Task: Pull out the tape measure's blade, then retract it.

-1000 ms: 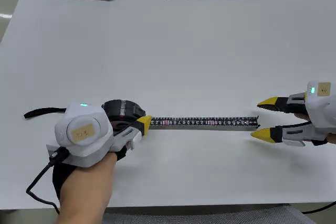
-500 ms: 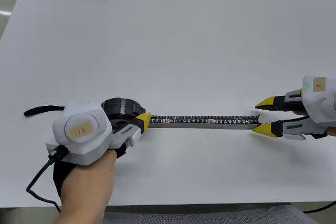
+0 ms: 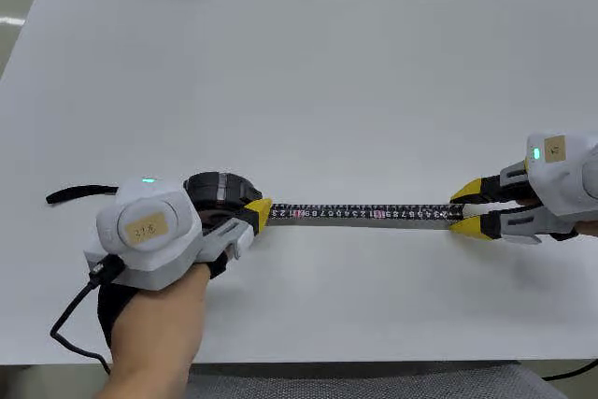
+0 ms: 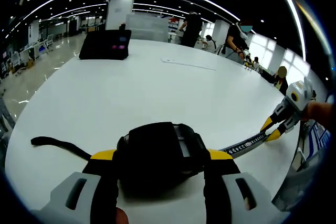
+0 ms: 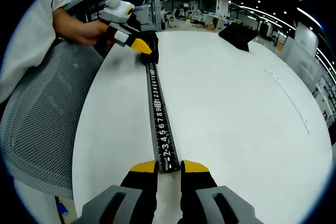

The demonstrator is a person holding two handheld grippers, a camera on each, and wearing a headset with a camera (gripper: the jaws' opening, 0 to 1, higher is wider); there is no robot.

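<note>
Since 1 second ago the right tool (image 3: 464,210) has come in from the right and its jaws have narrowed from wide apart to just the blade's width. They now sit 1 at each edge of the blade (image 3: 364,214) at its tip, and seem to pinch it. The left tool (image 4: 161,157) is clamped on the black case (image 3: 220,192) at the near left of the tabletop (image 3: 327,91), a jaw on each side. The blade lies flat on the tabletop, running right from the case's mouth to the right tool. Judging by that drawn length, step 1 is done or nearly so. Step 2, feeding the blade back into the case, is all left to do.
</note>
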